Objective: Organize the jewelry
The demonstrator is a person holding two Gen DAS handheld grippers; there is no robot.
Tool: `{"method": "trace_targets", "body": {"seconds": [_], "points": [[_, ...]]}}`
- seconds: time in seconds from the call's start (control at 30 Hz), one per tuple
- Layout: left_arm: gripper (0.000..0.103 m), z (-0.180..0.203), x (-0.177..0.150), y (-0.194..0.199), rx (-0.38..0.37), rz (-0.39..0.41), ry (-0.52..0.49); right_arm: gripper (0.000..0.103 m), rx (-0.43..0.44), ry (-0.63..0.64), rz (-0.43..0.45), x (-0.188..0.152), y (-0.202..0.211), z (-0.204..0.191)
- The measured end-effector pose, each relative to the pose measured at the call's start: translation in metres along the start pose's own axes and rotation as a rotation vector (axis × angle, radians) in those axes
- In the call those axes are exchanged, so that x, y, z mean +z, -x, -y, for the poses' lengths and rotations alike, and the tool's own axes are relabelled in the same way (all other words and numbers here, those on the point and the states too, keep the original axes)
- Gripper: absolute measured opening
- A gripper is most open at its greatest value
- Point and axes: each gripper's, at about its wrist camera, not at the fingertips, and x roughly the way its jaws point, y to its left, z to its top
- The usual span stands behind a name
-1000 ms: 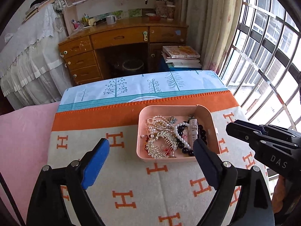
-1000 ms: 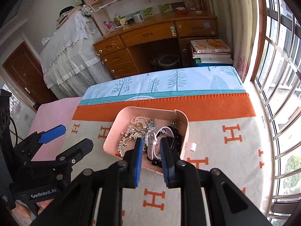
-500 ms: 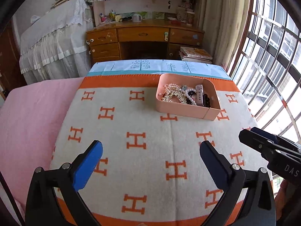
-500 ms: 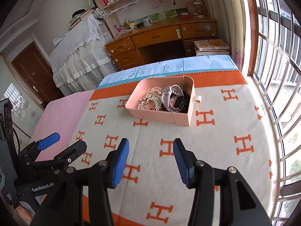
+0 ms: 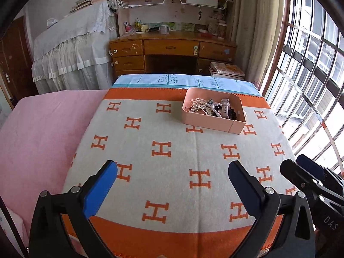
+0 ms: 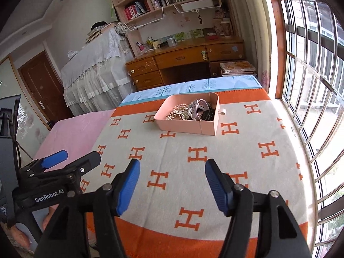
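1. Left gripper [image 5: 172, 185]: its blue-padded jaws are standing at their widest over the near part of the blanket, with nothing between them.
2. Right gripper [image 6: 172, 185]: its jaws are opening, moderately wide, and nothing is lying between them; it is hovering over the near half of the blanket, just to the right of the left gripper.
3. Pink tray [image 5: 211, 121]: it is sitting toward the far right of the blanket, well apart from both grippers, with one side wall showing a seam near its right corner.
4. Jewelry [image 5: 206, 106]: it is lying heaped inside the tray, comprising a pearl-and-crystal tangle on the left, a pale pink watch [image 6: 201, 107] in the middle and dark beads [image 5: 233, 114] on the right.
5. Blanket [image 5: 172, 159]: cream with orange H motifs and an orange border, it is covering the bed beside a pink sheet [image 5: 43, 129] on the left.
6. Wooden desk [image 5: 172, 51]: it is standing beyond the far end of the bed, with barred windows [image 6: 311, 64] running along the right.
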Motion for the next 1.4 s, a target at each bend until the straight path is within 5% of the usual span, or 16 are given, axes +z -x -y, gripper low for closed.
{"method": "trace_targets", "body": {"seconds": [1.4], "points": [[0.102, 0.008, -0.004, 0.01, 0.038, 0.033, -0.014, 0.065, 0.011, 0.038, -0.004, -0.009, 0.001, -0.011]]}}
